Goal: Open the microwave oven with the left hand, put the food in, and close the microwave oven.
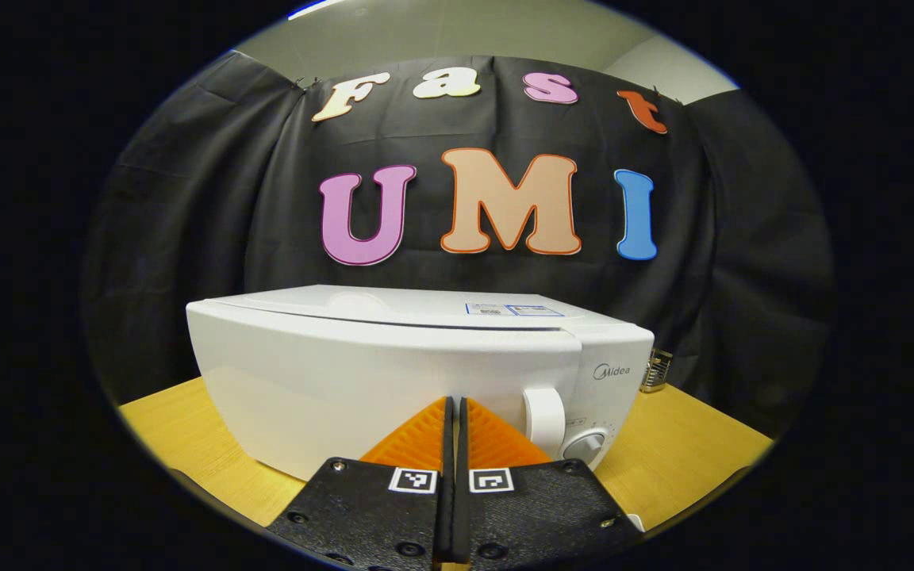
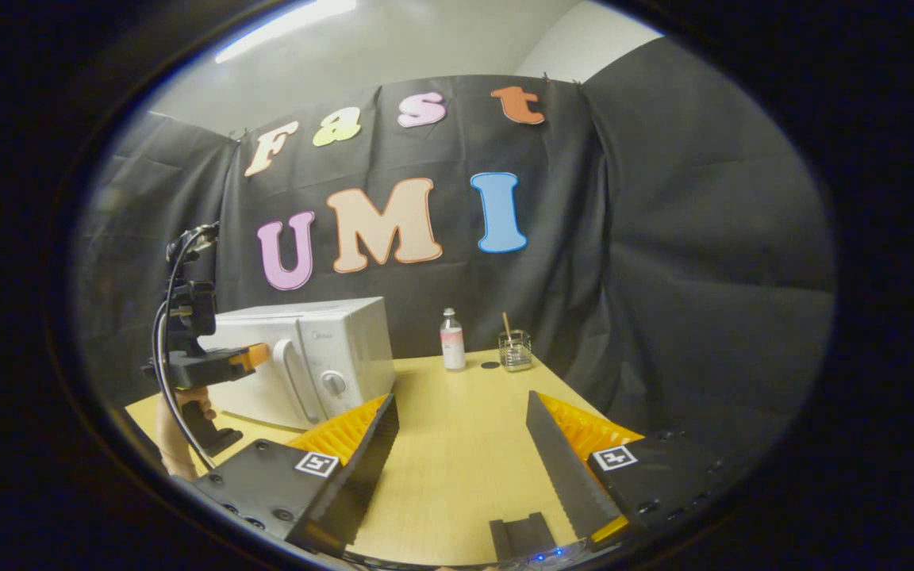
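The boxy white microwave oven (image 1: pixel 417 373) stands shut straight ahead of the left gripper (image 1: pixel 452 412), whose orange fingers are pressed together on nothing, its white door handle (image 1: pixel 544 419) just right of the tips. The right gripper (image 2: pixel 461 428) hangs wide open and empty over the yellow wooden table (image 2: pixel 457 460). I see no food. By my judgement, opening, loading and closing all remain.

One white microwave oven (image 2: pixel 306 357) stands on the single wooden table (image 2: pixel 457 444), near its left edge. Toward the back edge are one small bottle (image 2: pixel 451 340) and one glass jar (image 2: pixel 515 351) holding one stick. Two grippers: left gripper (image 2: pixel 255 354), right gripper (image 2: pixel 461 444).
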